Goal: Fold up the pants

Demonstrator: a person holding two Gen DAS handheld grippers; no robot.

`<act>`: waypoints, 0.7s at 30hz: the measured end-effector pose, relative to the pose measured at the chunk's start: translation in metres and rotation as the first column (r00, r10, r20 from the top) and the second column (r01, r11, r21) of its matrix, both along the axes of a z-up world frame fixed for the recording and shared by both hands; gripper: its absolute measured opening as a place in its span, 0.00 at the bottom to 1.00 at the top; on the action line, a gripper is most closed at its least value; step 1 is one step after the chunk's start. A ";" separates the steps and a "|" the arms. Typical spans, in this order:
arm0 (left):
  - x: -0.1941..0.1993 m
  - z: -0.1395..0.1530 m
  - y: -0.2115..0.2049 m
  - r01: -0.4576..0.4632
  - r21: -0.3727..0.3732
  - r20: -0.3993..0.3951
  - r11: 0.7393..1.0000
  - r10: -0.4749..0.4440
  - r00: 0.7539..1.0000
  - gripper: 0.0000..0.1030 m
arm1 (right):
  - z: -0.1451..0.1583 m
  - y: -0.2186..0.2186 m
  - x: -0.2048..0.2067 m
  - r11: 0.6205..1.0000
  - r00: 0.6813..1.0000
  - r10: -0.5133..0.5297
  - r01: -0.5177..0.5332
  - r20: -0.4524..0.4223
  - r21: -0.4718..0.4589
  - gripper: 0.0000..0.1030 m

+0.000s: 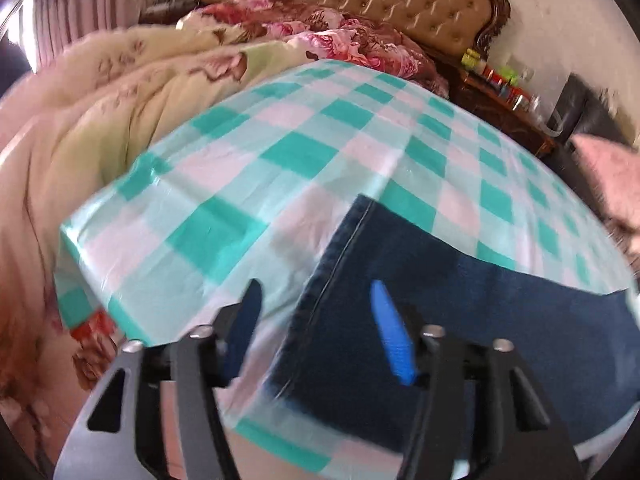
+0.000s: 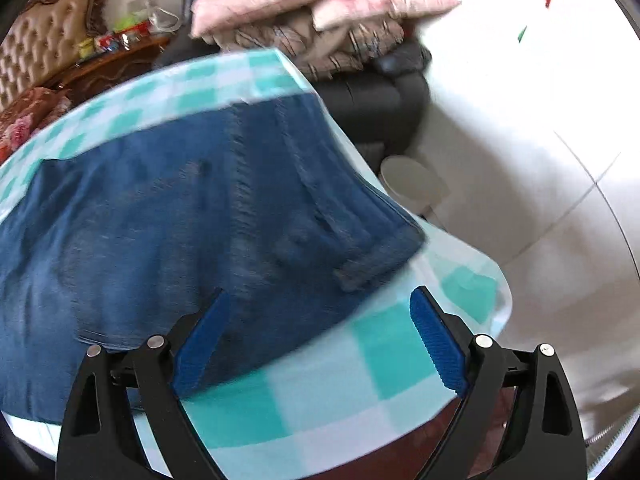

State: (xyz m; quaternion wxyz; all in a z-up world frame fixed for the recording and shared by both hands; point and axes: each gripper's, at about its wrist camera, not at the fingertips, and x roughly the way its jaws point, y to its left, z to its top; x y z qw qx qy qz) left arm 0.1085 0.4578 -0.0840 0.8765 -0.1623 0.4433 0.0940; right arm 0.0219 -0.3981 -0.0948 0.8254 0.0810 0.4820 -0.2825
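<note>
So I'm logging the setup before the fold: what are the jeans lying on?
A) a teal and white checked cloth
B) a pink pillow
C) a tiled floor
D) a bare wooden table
A: the jeans lie flat on the teal and white checked cloth.

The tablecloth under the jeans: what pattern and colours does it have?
The tablecloth has teal, mint and white checks; clearest in the left wrist view.

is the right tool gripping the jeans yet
Apart. The right wrist view shows the right tool open, its blue pads spread wide with nothing pinched, hovering over the jeans edge and the checked cloth.
</note>
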 end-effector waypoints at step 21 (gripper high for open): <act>-0.057 -0.029 0.005 -0.213 -0.426 -0.095 0.879 0.191 0.977 0.23 | -0.015 -0.014 -0.005 0.997 1.000 0.002 -0.004 0.013 0.080 0.88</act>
